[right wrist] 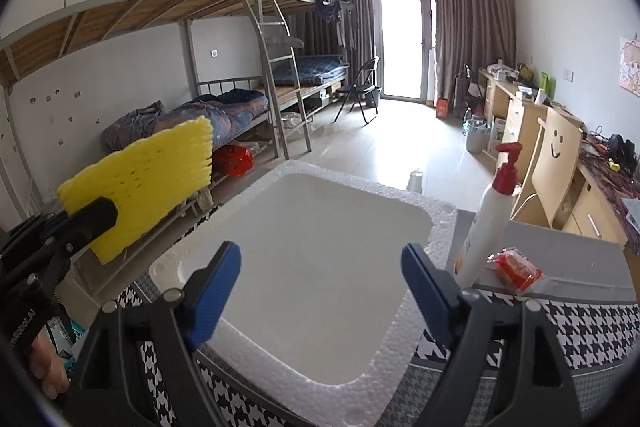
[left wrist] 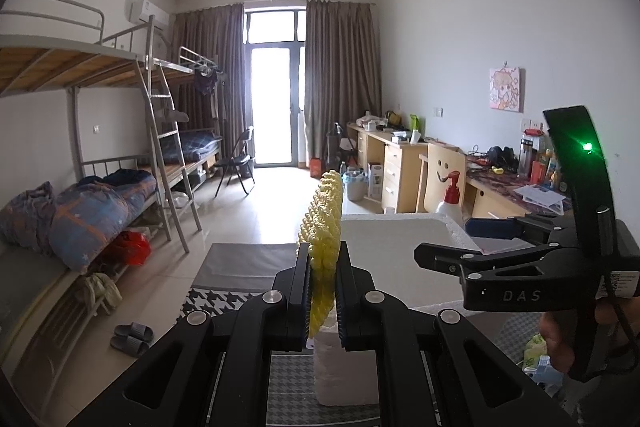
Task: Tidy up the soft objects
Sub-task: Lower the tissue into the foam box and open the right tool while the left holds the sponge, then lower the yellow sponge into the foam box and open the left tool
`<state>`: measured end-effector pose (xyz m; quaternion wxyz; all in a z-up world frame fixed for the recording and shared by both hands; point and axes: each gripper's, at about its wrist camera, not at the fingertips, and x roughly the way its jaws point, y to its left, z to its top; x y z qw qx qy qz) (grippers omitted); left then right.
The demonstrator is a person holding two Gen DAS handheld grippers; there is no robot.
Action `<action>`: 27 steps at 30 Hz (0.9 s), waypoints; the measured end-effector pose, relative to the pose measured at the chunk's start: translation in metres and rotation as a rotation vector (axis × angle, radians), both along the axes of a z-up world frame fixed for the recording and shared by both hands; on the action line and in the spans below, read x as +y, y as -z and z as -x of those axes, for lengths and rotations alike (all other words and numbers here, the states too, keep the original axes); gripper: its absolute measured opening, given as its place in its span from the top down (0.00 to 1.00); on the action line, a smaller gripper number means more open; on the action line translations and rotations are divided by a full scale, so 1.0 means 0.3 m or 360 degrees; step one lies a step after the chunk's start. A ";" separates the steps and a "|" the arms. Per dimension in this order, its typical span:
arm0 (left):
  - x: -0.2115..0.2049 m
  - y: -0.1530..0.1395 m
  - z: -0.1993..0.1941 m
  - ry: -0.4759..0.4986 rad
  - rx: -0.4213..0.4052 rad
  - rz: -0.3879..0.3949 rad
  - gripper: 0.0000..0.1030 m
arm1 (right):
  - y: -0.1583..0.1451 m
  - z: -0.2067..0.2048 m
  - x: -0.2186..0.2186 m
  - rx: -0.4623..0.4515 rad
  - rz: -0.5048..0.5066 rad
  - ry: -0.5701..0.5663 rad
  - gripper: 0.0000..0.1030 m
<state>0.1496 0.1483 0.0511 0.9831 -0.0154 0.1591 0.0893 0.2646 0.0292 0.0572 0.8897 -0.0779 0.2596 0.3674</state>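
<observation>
A yellow foam net (right wrist: 140,183) is being held clamped in the left gripper (left wrist: 323,301), up in the air just left of the white foam box (right wrist: 304,377). The right gripper (right wrist: 320,291) is being held wide and empty over the box. A pump bottle (right wrist: 490,211) and red packet (right wrist: 514,269) are standing just right of it on the houndstooth cloth (right wrist: 592,327).
</observation>
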 end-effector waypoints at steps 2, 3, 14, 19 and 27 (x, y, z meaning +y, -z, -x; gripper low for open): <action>-0.003 0.001 -0.004 0.0005 0.0003 0.0001 0.89 | -0.008 0.006 -0.009 -0.0020 -0.0005 0.0005 0.17; -0.003 0.001 -0.007 0.0010 0.0004 0.0003 0.89 | -0.013 0.010 -0.014 -0.0033 -0.0007 0.0006 0.17; -0.030 -0.004 -0.069 0.0090 0.0053 0.0004 0.89 | -0.039 0.025 -0.093 -0.0130 -0.0005 0.0081 0.08; -0.047 -0.006 -0.095 0.0148 0.0084 0.0010 0.89 | -0.050 0.020 -0.134 -0.0139 -0.0035 0.0130 0.08; -0.082 0.006 -0.141 0.0223 0.0157 -0.0007 0.89 | -0.056 0.025 -0.192 -0.0167 -0.0053 0.0189 0.08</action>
